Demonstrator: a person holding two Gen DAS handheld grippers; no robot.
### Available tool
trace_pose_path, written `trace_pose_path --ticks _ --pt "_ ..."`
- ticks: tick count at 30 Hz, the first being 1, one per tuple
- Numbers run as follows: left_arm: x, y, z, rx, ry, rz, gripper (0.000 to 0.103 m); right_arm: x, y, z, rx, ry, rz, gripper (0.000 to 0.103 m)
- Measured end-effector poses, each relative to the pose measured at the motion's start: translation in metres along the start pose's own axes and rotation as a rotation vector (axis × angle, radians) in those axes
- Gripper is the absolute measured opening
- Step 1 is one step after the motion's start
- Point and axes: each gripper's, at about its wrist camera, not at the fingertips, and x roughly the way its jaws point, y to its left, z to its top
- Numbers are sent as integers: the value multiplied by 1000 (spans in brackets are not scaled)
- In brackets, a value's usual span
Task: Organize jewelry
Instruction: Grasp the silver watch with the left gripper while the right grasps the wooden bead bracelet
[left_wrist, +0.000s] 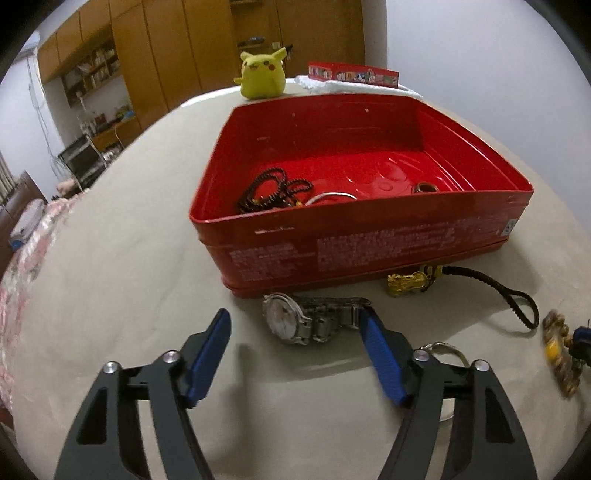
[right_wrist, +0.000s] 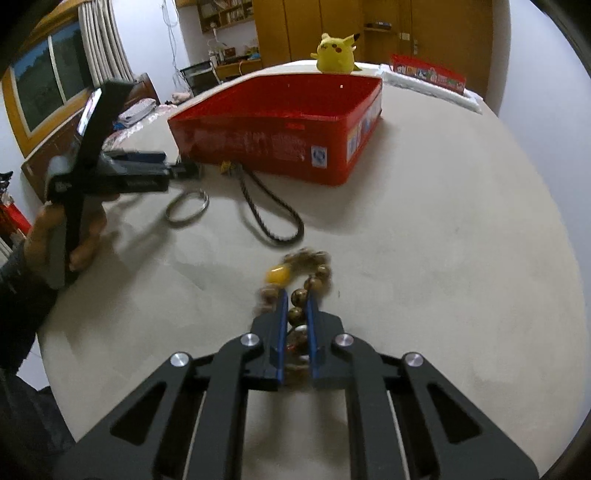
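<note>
A red tin (left_wrist: 369, 243) (right_wrist: 258, 140) stands open on the beige table, holding a dark bead string (left_wrist: 273, 192), a thin silver bangle (left_wrist: 332, 195) and a small ring (left_wrist: 424, 188). In front of it lies a silver watch (left_wrist: 295, 319), just beyond my left gripper (left_wrist: 295, 321), whose blue fingers stand wide open on either side of it. A gold charm on a black cord (left_wrist: 410, 282) (right_wrist: 266, 210) rests beside the tin. My right gripper (right_wrist: 298, 295) is shut on a brown bead bracelet (right_wrist: 314, 275) (left_wrist: 557, 354) with a yellow bead.
A silver ring-shaped bangle (right_wrist: 186, 208) lies on the table near a person's hand (right_wrist: 85, 236) that holds the left gripper. A yellow plush toy (left_wrist: 262, 75) (right_wrist: 336, 50) and a red picture box (left_wrist: 352, 74) on white cloth sit behind the tin.
</note>
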Motion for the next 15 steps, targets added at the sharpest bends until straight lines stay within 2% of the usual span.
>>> trace_pose_path --ticks 3,4,6,11,12,15 --pt "2 2 2 -12 2 -7 71 -2 -2 7 6 -4 15 8" --pt "3 3 2 -16 2 -14 67 -2 -2 9 5 -3 18 8" --pt "4 2 0 -17 13 -20 37 0 -2 10 0 4 18 8" --pt "1 3 -4 -27 -3 -8 31 0 -1 10 5 5 17 8" --pt "0 4 -4 -31 -9 -5 24 -1 -1 11 8 3 18 8" --pt "-6 7 -6 -44 -17 -13 24 -5 -1 13 11 -6 19 8"
